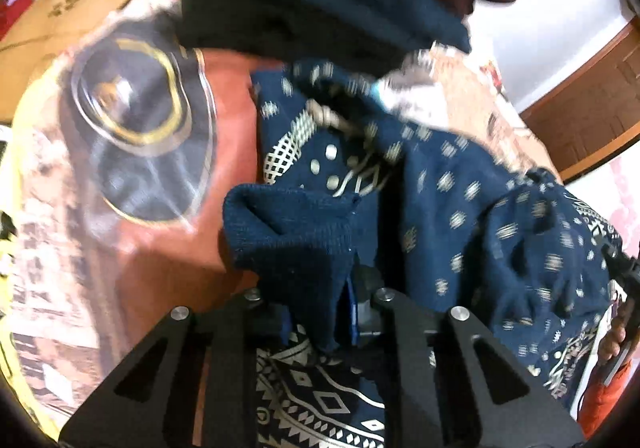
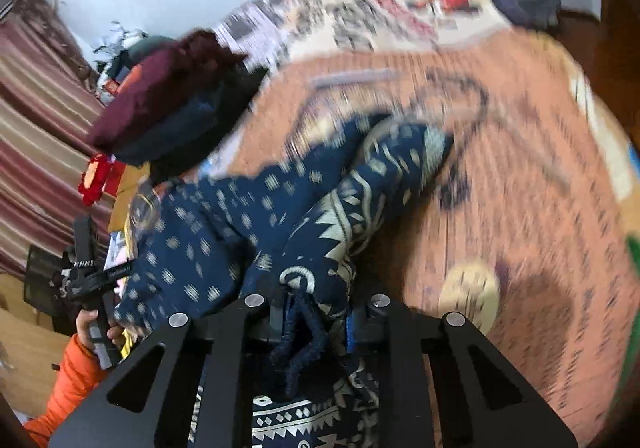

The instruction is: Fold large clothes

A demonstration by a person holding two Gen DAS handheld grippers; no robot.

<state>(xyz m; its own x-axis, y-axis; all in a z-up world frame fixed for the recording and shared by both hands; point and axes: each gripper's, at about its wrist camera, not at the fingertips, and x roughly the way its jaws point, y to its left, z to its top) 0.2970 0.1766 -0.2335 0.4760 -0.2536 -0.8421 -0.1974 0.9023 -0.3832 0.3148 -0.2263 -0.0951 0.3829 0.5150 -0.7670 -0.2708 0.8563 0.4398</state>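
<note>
The left gripper (image 1: 320, 312) has its jaws clamped on a fold of plain navy knit fabric that belongs to the navy blue garment with a cream geometric print (image 1: 460, 216). The right gripper (image 2: 316, 316) has its jaws clamped on another bunched part of the same garment (image 2: 224, 216), a dark blue frayed hem hanging down between them. The garment is lifted and stretched between the two grippers above a bed covered with an orange patterned spread (image 2: 500, 188), its far end trailing toward the middle of the bed. In the left wrist view a round dark emblem with a yellow ring (image 1: 136, 128) is printed on the spread beside the garment. A stack of folded clothes, a maroon piece over dark blue ones (image 2: 160, 108), sits toward the far edge of the bed, beyond the garment. In the right wrist view a hand (image 2: 96, 328) in an orange padded sleeve (image 2: 68, 380) grips the left gripper's handle. Both views are blurred
</note>
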